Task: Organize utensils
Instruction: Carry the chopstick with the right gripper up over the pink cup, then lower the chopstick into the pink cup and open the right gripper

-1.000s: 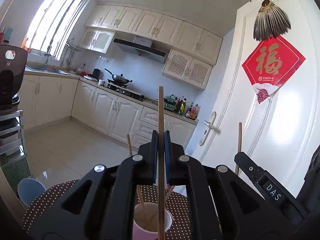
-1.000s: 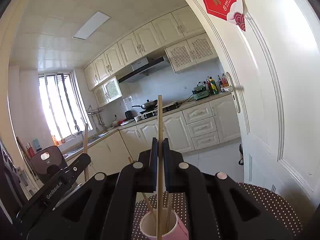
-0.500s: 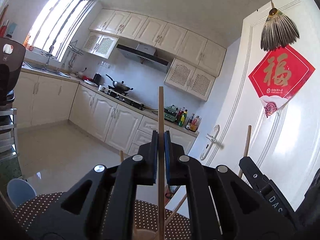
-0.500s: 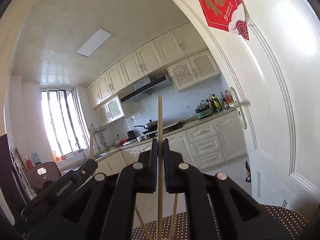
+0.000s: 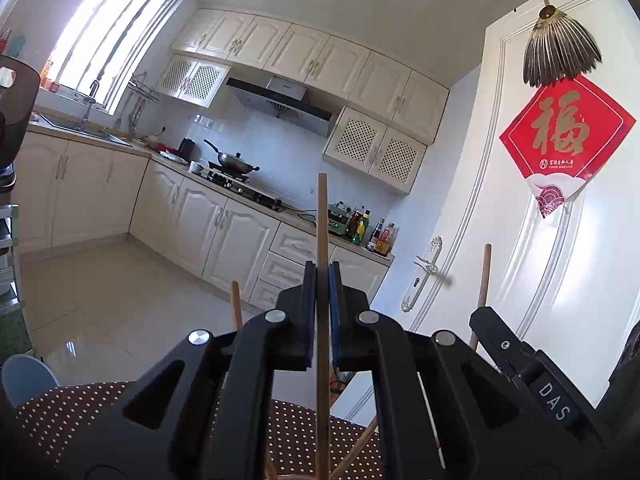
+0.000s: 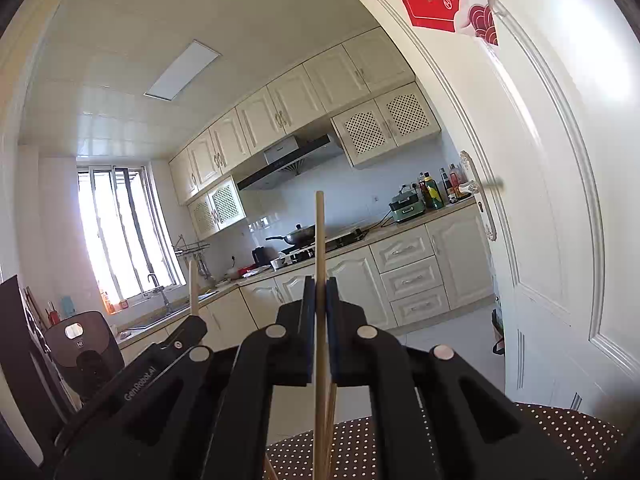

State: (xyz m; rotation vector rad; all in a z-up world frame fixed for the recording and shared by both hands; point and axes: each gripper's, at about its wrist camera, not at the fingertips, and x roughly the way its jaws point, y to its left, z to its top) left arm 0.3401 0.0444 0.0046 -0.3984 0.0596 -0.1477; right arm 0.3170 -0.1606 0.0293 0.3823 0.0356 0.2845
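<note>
— How far along is the tidying?

— Mid-way, I'd judge. Each gripper carries one utensil. The left gripper (image 5: 320, 312) has its blue-padded jaws clamped together on a long, thin, pale wooden chopstick (image 5: 322, 224) held upright, its tip pointing to twelve o'clock. The right gripper (image 6: 319, 316) is clamped the same way on a second upright wooden chopstick (image 6: 319, 236).

— Where do they go?

— I cannot say for certain: no holder shows in either view. Below both grippers lies the brown, white-dotted tablecloth (image 5: 60, 412), and the lower ends of the held sticks run out of frame at six o'clock.

— Anything already put away?

— Probably. Other slanted wooden sticks (image 5: 356, 452) rise from the bottom edge, one near five o'clock of the left gripper, another at about ten o'clock, as if leaning in something hidden below. In the right wrist view, more sticks sit just behind the held one.

— What's left?

— Getting these two down beside the rest and letting go, by my reading.
</note>
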